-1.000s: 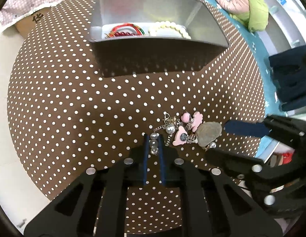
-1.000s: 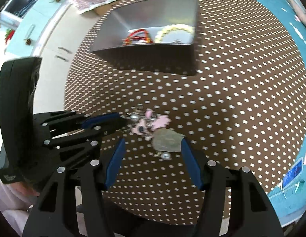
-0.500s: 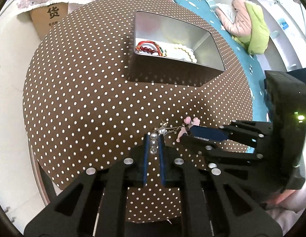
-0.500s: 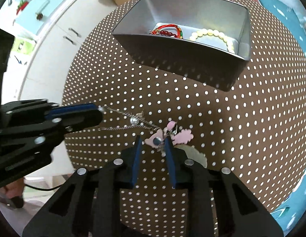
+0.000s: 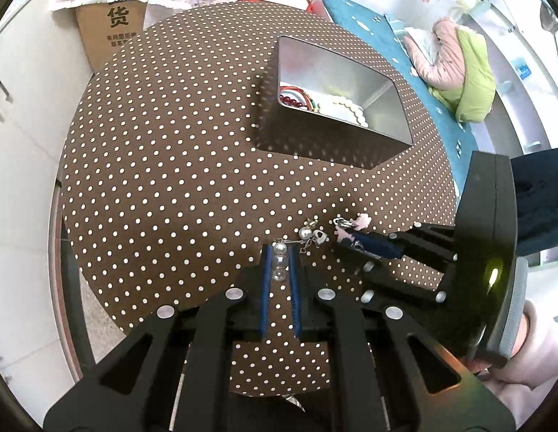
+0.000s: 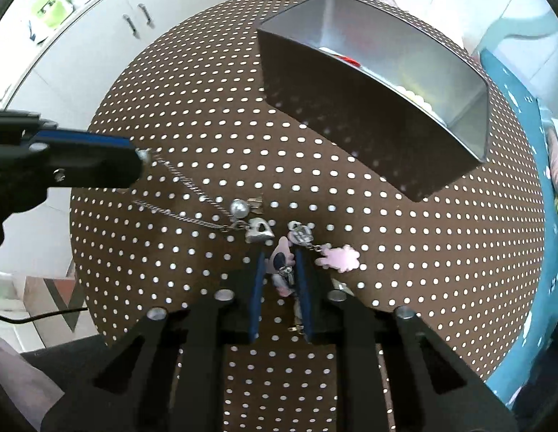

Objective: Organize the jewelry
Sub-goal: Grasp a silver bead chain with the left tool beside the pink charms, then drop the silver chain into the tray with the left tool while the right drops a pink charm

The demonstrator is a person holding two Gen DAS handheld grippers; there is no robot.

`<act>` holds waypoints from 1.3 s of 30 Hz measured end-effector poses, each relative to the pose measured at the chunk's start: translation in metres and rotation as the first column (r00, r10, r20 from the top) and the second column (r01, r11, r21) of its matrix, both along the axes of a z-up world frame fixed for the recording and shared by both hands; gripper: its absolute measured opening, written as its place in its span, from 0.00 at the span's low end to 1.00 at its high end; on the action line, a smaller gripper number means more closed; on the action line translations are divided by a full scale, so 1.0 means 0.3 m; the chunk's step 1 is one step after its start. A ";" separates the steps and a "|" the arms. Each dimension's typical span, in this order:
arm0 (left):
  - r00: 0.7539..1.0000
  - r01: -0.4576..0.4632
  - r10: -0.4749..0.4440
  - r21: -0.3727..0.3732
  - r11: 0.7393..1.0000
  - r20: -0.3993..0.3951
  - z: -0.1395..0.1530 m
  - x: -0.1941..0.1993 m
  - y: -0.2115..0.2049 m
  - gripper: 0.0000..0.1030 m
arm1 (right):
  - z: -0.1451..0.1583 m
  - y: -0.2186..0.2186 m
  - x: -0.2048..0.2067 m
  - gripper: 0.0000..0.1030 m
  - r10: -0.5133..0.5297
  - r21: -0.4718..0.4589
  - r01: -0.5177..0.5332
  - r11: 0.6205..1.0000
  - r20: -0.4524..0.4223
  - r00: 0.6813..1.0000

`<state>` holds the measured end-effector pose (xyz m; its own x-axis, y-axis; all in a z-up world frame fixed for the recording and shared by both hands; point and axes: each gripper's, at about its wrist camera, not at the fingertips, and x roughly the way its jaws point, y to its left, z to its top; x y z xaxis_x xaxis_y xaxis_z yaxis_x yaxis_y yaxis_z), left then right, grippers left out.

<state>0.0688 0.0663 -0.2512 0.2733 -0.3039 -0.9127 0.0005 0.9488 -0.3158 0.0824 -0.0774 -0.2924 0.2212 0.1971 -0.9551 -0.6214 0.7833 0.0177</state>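
Left wrist view: charm bracelet (image 5: 309,235) stretched between both clamped hand-held grippers, left (image 5: 280,266) and right (image 5: 354,241).

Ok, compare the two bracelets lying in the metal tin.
In the left wrist view, the red bracelet is dark red beads with a thin red and green cord; the cream bracelet is pale, rounder beads only. The red one lies at the tin's left end, the cream one nearer the middle. Both rest on the tin's floor.

Charm bracelet (image 6: 257,228) now off the table, stretched between hand-held grippers.
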 end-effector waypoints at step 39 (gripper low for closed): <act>0.967 0.043 -0.040 -0.006 0.999 0.253 0.315 0.142 -0.066 0.09 | 0.344 -0.213 0.176 0.10 -0.268 0.307 0.272 0.912 -0.055 0.962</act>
<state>0.1112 0.0465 -0.1567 0.4814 -0.3294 -0.8122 0.1208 0.9428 -0.3108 0.1352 -0.1412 -0.1891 0.2970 0.4170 -0.8590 -0.3854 0.8754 0.2917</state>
